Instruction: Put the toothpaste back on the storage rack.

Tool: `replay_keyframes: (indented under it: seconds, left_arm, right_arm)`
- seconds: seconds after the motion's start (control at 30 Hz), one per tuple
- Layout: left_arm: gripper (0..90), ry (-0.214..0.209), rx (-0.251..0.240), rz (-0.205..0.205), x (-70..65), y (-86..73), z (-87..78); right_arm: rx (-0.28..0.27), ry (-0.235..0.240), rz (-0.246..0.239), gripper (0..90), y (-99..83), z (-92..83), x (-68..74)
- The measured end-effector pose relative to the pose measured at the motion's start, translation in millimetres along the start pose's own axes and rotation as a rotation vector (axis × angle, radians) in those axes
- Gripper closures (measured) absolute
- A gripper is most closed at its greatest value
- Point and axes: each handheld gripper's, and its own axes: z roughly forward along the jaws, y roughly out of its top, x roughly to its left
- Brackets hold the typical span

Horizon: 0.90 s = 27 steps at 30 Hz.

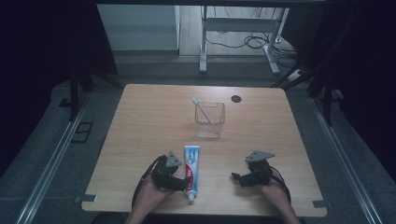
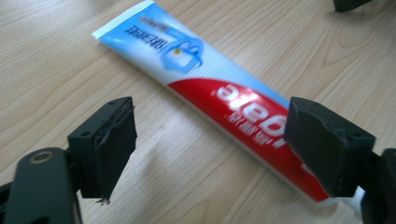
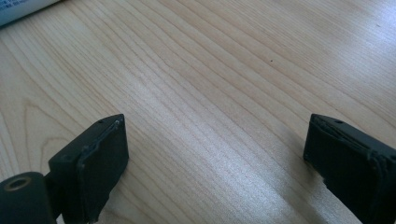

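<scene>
Reaching for the toothpaste tube [image 2: 224, 100], flat on the tabletop [image 1: 140, 121] near its front edge; left tongs [image 2: 210, 140] spread, straddling its red end, pads not yet pressing. Right tongs [image 3: 215, 158] released, empty. Next: lower, centre, squeeze gently.

Dim room, grey floor [image 1: 56, 154], white desk frame [image 1: 238, 28].
</scene>
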Motion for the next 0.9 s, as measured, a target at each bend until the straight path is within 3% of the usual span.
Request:
replay_keyframes:
  seconds: [0.1,0.3,0.43,0.57,0.9]
  left_arm:
    - [17.4,-0.031,-0.012,-0.013,-2.3,1.4,1.9]
    - [16.2,-0.042,0.004,0.002,-14.6,7.5,15.0]
    - [15.2,-0.013,0.039,0.020,-19.4,6.8,23.0]
    - [15.0,0.027,0.048,0.020,-13.3,5.2,19.3]
    - [14.9,0.070,0.059,-0.007,8.4,-5.0,9.2]
  right_arm:
    - [0.000,0.000,0.000,6.2,0.0,0.0,0.0]
    - [0.000,0.000,0.000,6.2,0.0,0.0,0.0]
    - [-0.001,-0.001,0.000,6.2,0.0,0.0,0.1]
    - [0.000,0.000,0.000,6.2,0.0,0.0,0.0]
    - [0.000,0.000,0.000,6.2,0.0,0.0,0.0]
